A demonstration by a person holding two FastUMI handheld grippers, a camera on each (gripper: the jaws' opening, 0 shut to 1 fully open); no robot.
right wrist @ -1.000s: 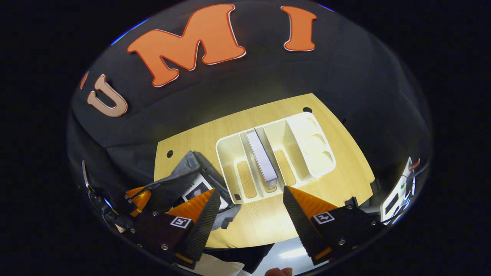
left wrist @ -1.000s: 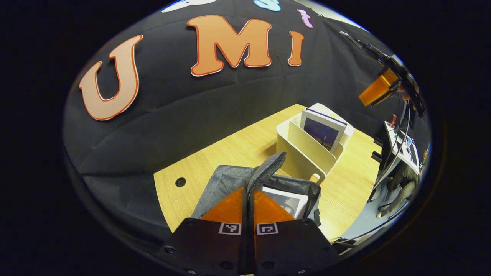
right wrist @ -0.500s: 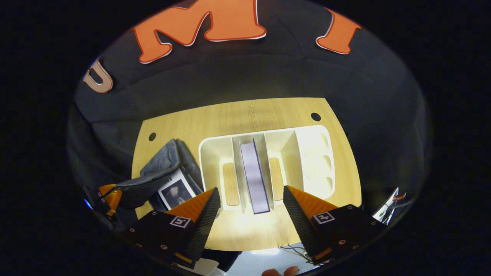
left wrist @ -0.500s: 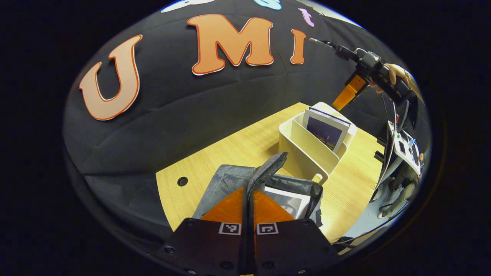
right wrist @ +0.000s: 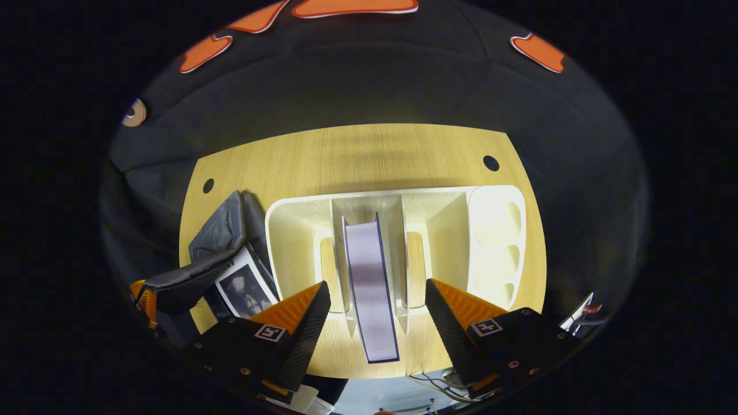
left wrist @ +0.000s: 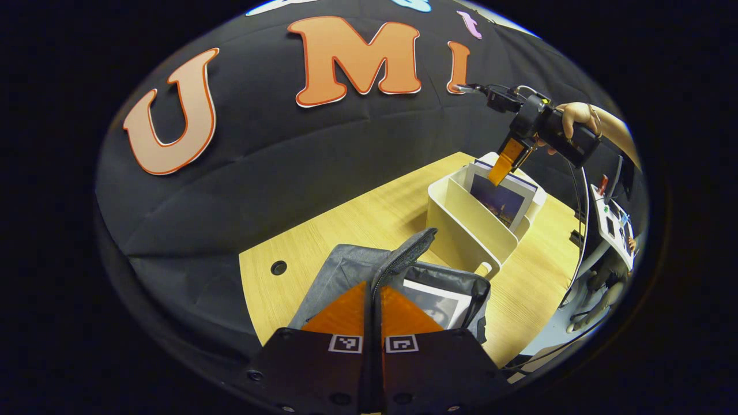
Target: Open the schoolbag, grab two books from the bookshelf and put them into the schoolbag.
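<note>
Light wooden table point(right wrist: 369, 153) with a couple of round cable holes, backed by the black cloth wall point(left wrist: 277, 167). Off past the table's right end in the left gripper view: a pale floor, some cables and a small white box of electronics point(left wrist: 616, 222).

On the table, a cream bookshelf point(right wrist: 490, 230) with upright dividers, one book point(right wrist: 370, 288) standing in a middle slot. Just beside it, the grey schoolbag point(left wrist: 346, 274), open, with another book point(left wrist: 435, 302) already inside.

Left gripper point(left wrist: 373, 300) pressed together, pinching the bag's zipper flap and holding it up. Right gripper point(right wrist: 373, 308) spread wide, hanging right above the shelf, fingers either side of the standing book, not touching it.
</note>
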